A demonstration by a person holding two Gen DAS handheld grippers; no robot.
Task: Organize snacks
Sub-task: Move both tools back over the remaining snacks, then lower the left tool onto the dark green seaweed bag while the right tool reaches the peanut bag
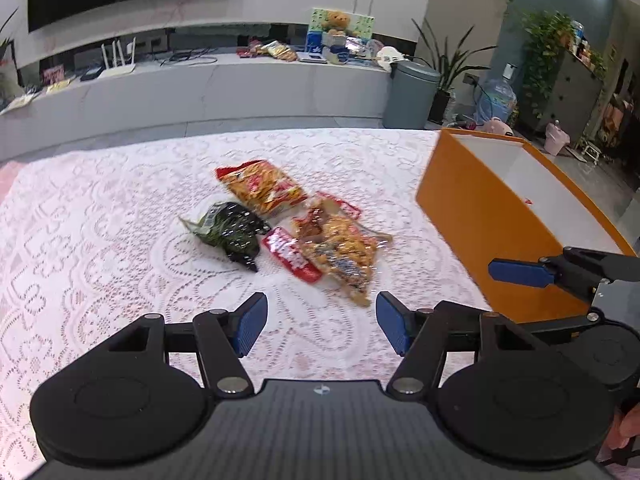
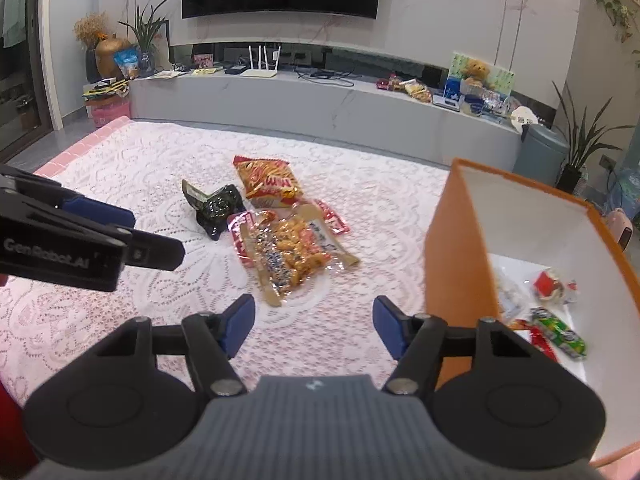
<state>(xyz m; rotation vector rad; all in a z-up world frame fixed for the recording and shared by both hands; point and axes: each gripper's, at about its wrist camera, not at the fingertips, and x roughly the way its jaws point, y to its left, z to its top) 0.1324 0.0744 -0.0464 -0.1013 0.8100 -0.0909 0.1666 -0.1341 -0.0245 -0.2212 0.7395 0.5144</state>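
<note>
Several snack packs lie together on the lace tablecloth: an orange-red chips bag (image 1: 262, 189) (image 2: 266, 182), a dark green pack (image 1: 230, 232) (image 2: 216, 208), a red pack (image 1: 291, 254) (image 2: 240, 236) and a clear bag of golden snacks (image 1: 340, 248) (image 2: 294, 256). An orange box with a white inside (image 1: 480, 216) (image 2: 456, 248) stands to the right and holds a few small snacks (image 2: 558, 332). My left gripper (image 1: 320, 324) is open and empty, just short of the clear bag. My right gripper (image 2: 314, 326) is open and empty, between the pile and the box.
The white lace cloth (image 1: 100, 220) covers the table. Beyond its far edge run a long grey TV bench (image 2: 320, 100), a grey bin (image 1: 410, 94) and potted plants (image 2: 584, 148). The left gripper's body (image 2: 60, 240) shows at the left of the right wrist view.
</note>
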